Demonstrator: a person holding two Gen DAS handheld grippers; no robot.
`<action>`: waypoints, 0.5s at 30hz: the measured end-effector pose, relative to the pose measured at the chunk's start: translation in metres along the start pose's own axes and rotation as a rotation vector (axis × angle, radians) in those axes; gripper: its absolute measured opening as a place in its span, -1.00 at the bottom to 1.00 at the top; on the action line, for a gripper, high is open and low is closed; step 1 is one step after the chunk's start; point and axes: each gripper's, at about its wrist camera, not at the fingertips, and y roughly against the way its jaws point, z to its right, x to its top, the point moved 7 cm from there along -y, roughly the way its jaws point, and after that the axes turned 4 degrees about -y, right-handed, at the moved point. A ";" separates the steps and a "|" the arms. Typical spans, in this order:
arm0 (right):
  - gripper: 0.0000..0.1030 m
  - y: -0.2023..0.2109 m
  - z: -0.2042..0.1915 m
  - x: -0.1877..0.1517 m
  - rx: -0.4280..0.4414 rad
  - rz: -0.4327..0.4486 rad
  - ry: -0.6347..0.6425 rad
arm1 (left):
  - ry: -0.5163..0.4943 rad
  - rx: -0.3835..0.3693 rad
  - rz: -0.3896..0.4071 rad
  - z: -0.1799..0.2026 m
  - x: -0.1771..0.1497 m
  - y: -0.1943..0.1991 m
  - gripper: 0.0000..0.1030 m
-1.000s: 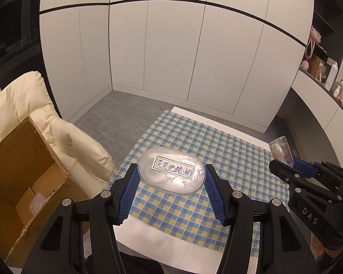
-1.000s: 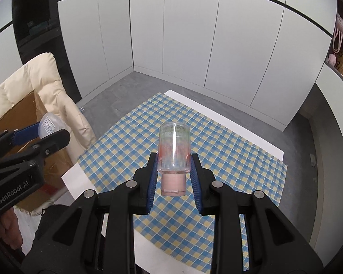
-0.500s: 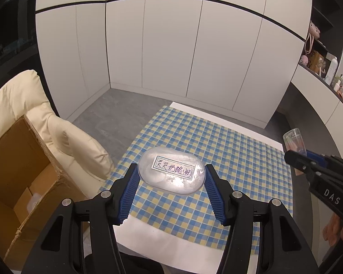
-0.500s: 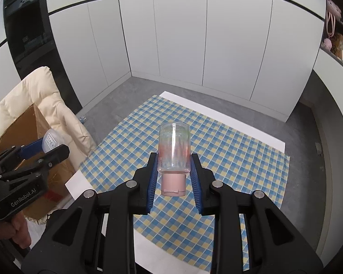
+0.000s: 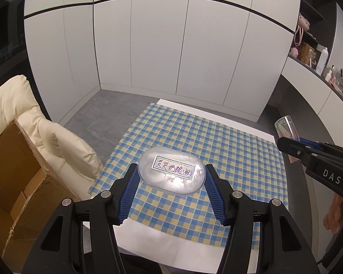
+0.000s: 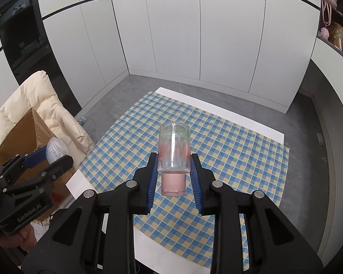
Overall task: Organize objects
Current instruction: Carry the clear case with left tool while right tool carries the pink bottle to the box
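Left wrist view shows the left gripper clamped across a light, slippery oval plastic container above the checked cloth, while the right gripper pinches a rigid clear bottle at its shoulder, likely prone to slipping.

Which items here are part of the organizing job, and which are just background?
In play:
- oval labelled container, in left gripper
- clear bottle with pink cap, in right gripper
- cardboard box

Background:
- checkered tablecloth
- cream armchair
- shelf clutter
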 end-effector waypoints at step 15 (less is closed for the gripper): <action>-0.45 0.004 -0.018 -0.002 0.031 0.016 0.028 | 0.037 -0.006 -0.012 -0.011 -0.002 -0.003 0.12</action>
